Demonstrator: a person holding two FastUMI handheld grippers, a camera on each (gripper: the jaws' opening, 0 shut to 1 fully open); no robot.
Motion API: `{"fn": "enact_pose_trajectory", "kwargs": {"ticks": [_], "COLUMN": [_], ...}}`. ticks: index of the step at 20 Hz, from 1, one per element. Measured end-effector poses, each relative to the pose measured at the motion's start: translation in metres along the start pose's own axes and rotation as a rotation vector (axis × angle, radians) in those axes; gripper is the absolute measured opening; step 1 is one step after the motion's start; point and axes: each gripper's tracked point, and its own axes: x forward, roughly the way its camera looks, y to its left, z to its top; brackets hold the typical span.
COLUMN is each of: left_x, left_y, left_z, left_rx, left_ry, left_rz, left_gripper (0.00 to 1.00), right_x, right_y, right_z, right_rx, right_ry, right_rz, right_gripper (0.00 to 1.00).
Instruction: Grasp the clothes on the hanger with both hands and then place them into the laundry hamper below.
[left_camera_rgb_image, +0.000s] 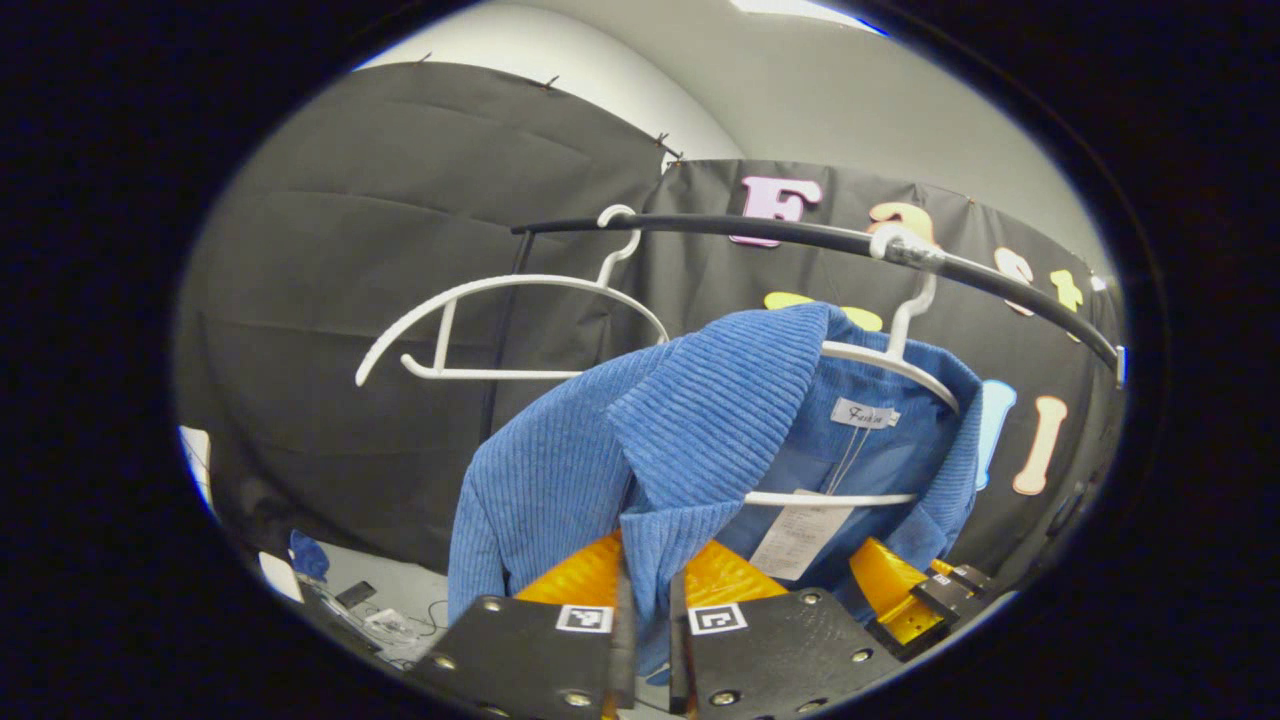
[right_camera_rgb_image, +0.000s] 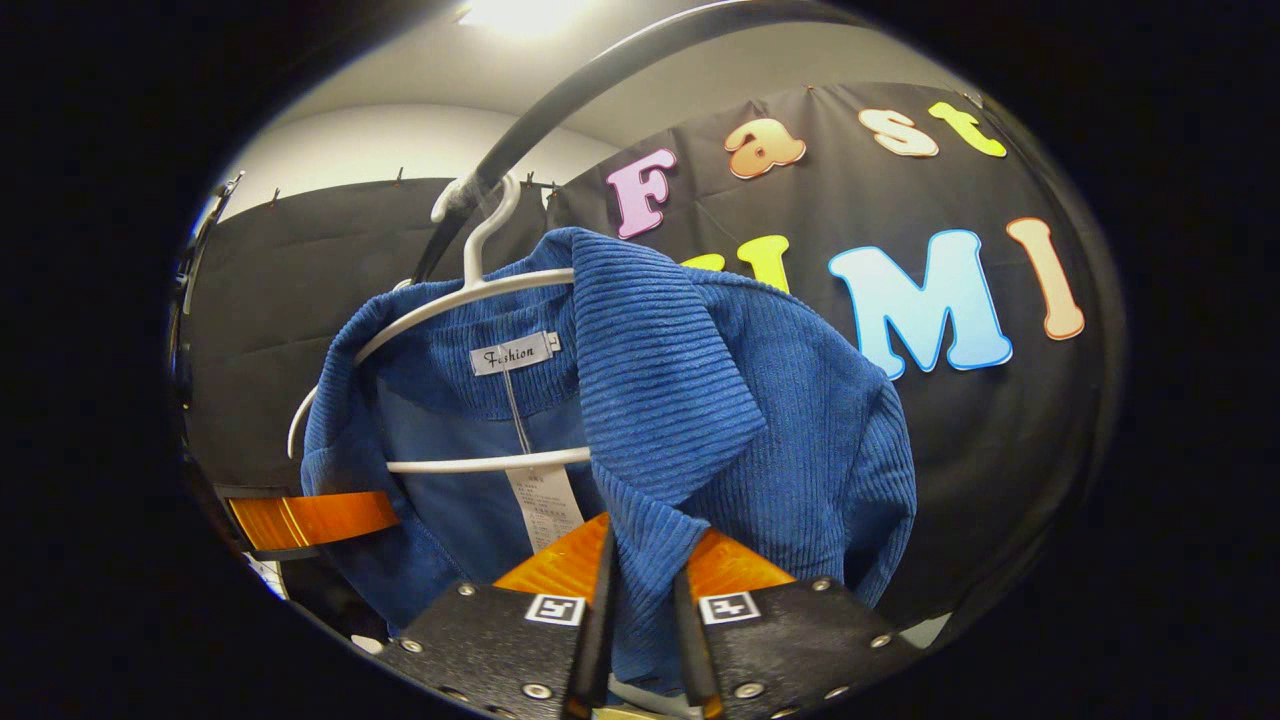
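Note:
A blue corduroy jacket hangs on a white hanger from the black rail. In the left gripper view my left gripper is shut on the jacket's front edge just under the collar flap. My right gripper sits lower right, at the jacket's other front edge. In the right gripper view the same jacket hangs on its hanger. There my right gripper is shut on the cloth below the collar flap, both fingers pressing it. Part of the left gripper shows at the left.
An empty white hanger hangs on the rail to the left of the jacket. A paper tag dangles inside the collar. Small items and cables lie on the floor at lower left. The black cloth wall stands close behind.

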Motion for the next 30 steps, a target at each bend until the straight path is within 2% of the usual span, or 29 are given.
{"fn": "enact_pose_trajectory", "kwargs": {"ticks": [1,2,3,4,5,6,8,9,12,13,15,20,21,22,24,27,30], "left_x": [-0.002,-0.001,-0.011,-0.003,-0.007,-0.012,-0.017,-0.019,-0.026,-0.029,-0.033,-0.042,-0.042,-0.042,-0.04,-0.034,-0.031], "left_y": [-0.007,-0.006,-0.008,-0.011,-0.011,-0.012,-0.011,-0.011,-0.01,-0.008,-0.003,0.019,0.024,0.03,0.038,0.059,0.064], "left_z": [0.0,-0.001,0.004,0.003,0.005,0.008,0.012,0.014,0.024,0.028,0.037,0.067,0.074,0.082,0.094,0.111,0.126], "left_rx": [-0.006,-0.022,-0.027,-0.028,-0.034,-0.042,-0.044,-0.045,-0.05,-0.045,-0.039,-0.012,-0.003,0.003,0.009,0.039,0.038], "left_ry": [0.009,0.002,-0.003,-0.009,-0.015,-0.02,-0.026,-0.033,-0.054,-0.063,-0.084,-0.144,-0.155,-0.168,-0.195,-0.221,-0.241], "left_rz": [-0.037,-0.056,-0.082,-0.097,-0.11,-0.124,-0.14,-0.145,-0.15,-0.147,-0.14,-0.113,-0.105,-0.095,-0.078,-0.006,0.003], "left_gripper": [0.21,0.21,0.1,0.1,0.0,0.03,0.03,0.0,0.03,0.0,0.03,0.03,0.1,0.03,0.03,0.03,0.03], "right_x": [-0.002,-0.001,-0.002,-0.003,-0.005,-0.008,-0.012,-0.014,-0.019,-0.021,-0.024,-0.027,-0.026,-0.026,-0.024,-0.021,-0.017], "right_y": [-0.004,-0.002,-0.004,-0.01,-0.014,-0.016,-0.018,-0.02,-0.032,-0.038,-0.05,-0.078,-0.082,-0.086,-0.092,-0.105,-0.114], "right_z": [0.001,-0.001,-0.001,0.001,0.003,0.004,0.007,0.008,0.011,0.015,0.026,0.048,0.051,0.054,0.062,0.074,0.084], "right_rx": [0.026,0.048,0.054,0.05,0.044,0.042,0.047,0.046,0.014,0.0,0.002,-0.005,-0.003,0.002,-0.007,-0.019,-0.025], "right_ry": [0.005,0.011,0.013,0.009,0.007,0.004,-0.006,-0.01,-0.019,-0.029,-0.053,-0.112,-0.123,-0.133,-0.167,-0.209,-0.251], "right_rz": [-0.003,0.003,-0.001,-0.004,-0.007,-0.013,-0.019,-0.028,-0.065,-0.083,-0.111,-0.186,-0.198,-0.209,-0.235,-0.278,-0.312], "right_gripper": [0.07,0.06,0.01,0.0,0.0,0.0,0.0,0.0,0.0,0.0,0.0,0.0,0.0,0.0,0.0,0.0,0.0]}}
